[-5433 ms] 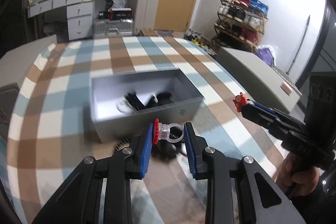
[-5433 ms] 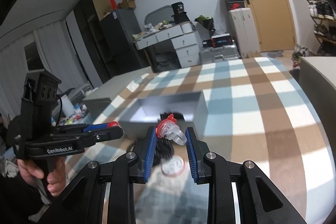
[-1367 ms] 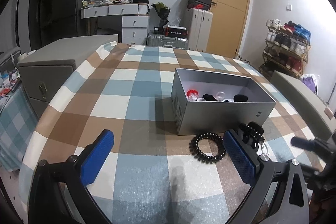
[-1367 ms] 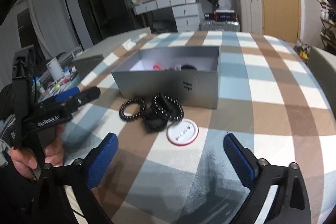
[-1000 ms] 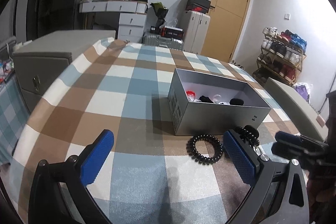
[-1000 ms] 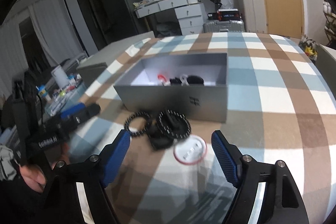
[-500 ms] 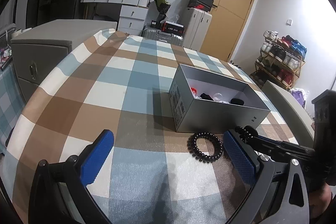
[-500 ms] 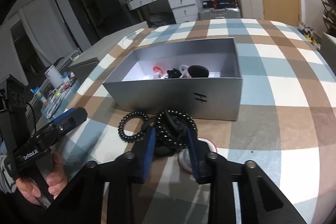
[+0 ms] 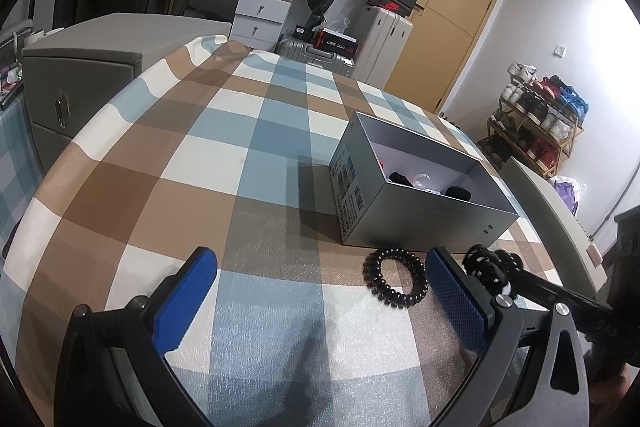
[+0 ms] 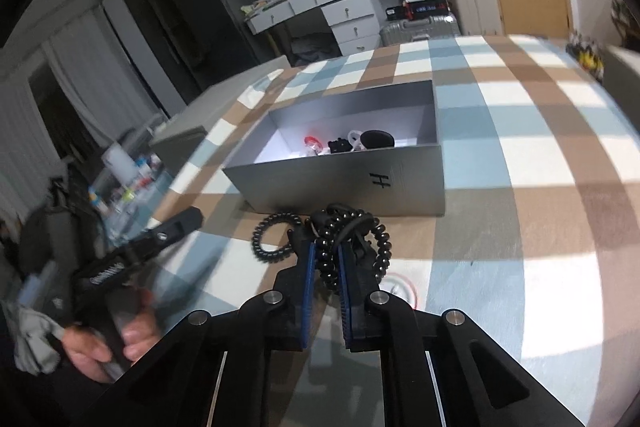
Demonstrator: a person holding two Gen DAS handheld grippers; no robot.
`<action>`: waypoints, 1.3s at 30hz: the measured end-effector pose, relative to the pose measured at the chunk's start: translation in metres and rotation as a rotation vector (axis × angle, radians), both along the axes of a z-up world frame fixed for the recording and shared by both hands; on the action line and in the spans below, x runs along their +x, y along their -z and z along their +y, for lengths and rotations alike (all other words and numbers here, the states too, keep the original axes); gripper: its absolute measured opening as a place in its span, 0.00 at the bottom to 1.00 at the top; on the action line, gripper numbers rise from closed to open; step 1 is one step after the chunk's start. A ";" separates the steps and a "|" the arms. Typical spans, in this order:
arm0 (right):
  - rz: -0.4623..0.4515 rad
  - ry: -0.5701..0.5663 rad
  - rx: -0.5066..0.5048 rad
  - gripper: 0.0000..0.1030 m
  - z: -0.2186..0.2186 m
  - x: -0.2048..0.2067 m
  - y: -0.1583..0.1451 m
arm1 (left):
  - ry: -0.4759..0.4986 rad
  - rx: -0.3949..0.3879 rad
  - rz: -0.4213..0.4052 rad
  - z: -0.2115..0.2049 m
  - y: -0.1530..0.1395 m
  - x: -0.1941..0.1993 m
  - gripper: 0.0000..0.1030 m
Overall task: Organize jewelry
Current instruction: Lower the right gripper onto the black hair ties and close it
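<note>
Two tools: right tool [image 10: 324, 259] pinching black beaded bracelet [image 10: 360, 231], left tool [image 9: 320, 291] spread wide.

a black "h" mark stands on the long side of the grey box [image 10: 372, 183]. a barcode label on its short end [image 9: 347, 183] is too small to read.

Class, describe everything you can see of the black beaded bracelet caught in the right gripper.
The black beaded bracelet is a loop of small, glossy round beads. The right gripper, whose jaws have just been closing, pinches one strand between its blue pads, and the rest curves out to the right. It sits just in front of the grey cardboard box, beside a black spiral hair tie on the checked tablecloth.
</note>
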State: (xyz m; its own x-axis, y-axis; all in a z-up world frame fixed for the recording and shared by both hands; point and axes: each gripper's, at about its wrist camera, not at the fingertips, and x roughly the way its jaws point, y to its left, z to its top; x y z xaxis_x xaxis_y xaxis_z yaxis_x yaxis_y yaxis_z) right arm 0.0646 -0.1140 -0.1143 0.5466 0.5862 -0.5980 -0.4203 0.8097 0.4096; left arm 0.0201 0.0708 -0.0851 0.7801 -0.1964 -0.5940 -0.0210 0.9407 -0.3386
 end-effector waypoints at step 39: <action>-0.009 -0.054 -0.145 0.00 0.004 -0.025 0.016 | 0.002 -0.008 0.007 0.001 0.001 0.000 0.98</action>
State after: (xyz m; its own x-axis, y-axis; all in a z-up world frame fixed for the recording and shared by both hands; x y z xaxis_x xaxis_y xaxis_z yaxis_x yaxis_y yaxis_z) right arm 0.0393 -0.1096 -0.1303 0.5222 0.5230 -0.6736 -0.4683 0.8360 0.2860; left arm 0.0200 0.0717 -0.0861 0.7756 -0.2030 -0.5976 -0.0214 0.9379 -0.3464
